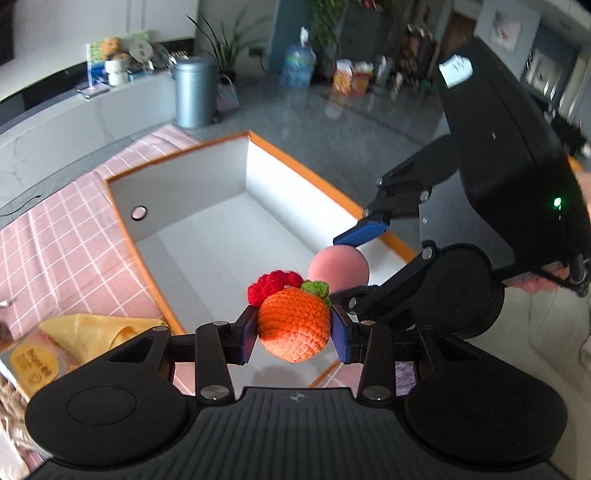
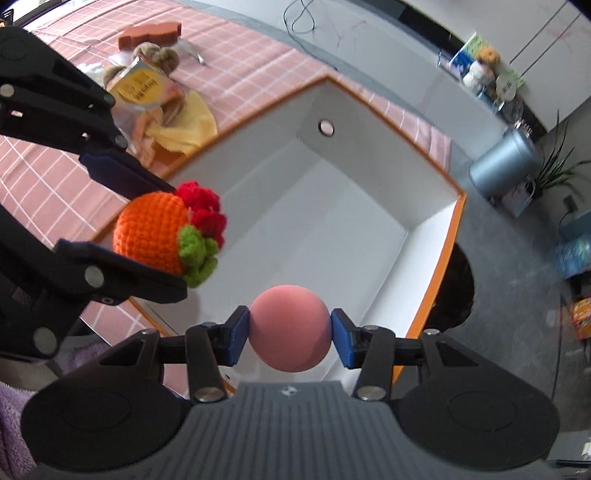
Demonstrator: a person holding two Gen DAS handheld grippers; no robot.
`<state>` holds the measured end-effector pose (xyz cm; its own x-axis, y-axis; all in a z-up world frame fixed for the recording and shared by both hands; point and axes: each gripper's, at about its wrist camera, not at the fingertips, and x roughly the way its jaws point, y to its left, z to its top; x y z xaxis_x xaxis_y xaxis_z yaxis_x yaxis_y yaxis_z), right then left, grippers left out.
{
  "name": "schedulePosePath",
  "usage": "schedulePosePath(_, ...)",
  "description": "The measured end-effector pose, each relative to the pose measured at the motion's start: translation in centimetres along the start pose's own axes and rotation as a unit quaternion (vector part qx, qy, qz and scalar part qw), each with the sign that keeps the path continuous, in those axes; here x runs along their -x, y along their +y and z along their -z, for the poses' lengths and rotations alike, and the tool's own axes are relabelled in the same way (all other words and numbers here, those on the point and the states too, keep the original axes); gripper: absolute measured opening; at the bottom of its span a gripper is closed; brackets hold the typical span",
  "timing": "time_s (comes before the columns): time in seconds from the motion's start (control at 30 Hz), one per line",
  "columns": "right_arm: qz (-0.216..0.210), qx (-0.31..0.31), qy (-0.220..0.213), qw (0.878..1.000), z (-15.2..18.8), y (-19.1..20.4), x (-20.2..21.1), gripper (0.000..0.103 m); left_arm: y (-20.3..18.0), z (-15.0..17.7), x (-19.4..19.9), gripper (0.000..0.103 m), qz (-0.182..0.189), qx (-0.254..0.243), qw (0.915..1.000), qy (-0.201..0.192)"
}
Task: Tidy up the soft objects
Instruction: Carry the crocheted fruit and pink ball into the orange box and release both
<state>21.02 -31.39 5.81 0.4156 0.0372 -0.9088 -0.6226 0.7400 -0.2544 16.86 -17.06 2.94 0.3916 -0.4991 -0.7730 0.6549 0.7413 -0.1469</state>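
My left gripper (image 1: 294, 328) is shut on an orange crochet fruit (image 1: 293, 325) with red and green trim, held above the white bin (image 1: 207, 240) with orange rims. My right gripper (image 2: 290, 334) is shut on a pink foam ball (image 2: 290, 328), also held above the bin (image 2: 332, 192). The ball also shows in the left wrist view (image 1: 338, 267), just right of the crochet fruit. The crochet fruit shows in the right wrist view (image 2: 155, 232), left of the ball. The bin's inside looks bare.
The bin sits on a pink checked cloth (image 1: 66, 236). A yellow cloth (image 2: 188, 125), a snack packet (image 2: 144, 88), a brown sponge (image 2: 151, 33) and a plush lie left of the bin. A purple towel (image 2: 14, 417) is near. A grey trash can (image 1: 194, 92) stands on the floor.
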Motion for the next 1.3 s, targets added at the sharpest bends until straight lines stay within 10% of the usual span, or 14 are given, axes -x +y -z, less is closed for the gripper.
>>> schedulePosePath(0.43,-0.081,-0.020,0.033,0.996,0.1,-2.5,-4.5,0.049,1.3,-0.9,-5.0,0.047,-0.009,-0.014,0.9956,0.092)
schedulePosePath(1.3,-0.063,-0.063,0.096,0.991,0.1,-2.7,-9.1,0.053,0.2,-0.7,-6.7,0.056,-0.036,-0.055,0.9909,0.118)
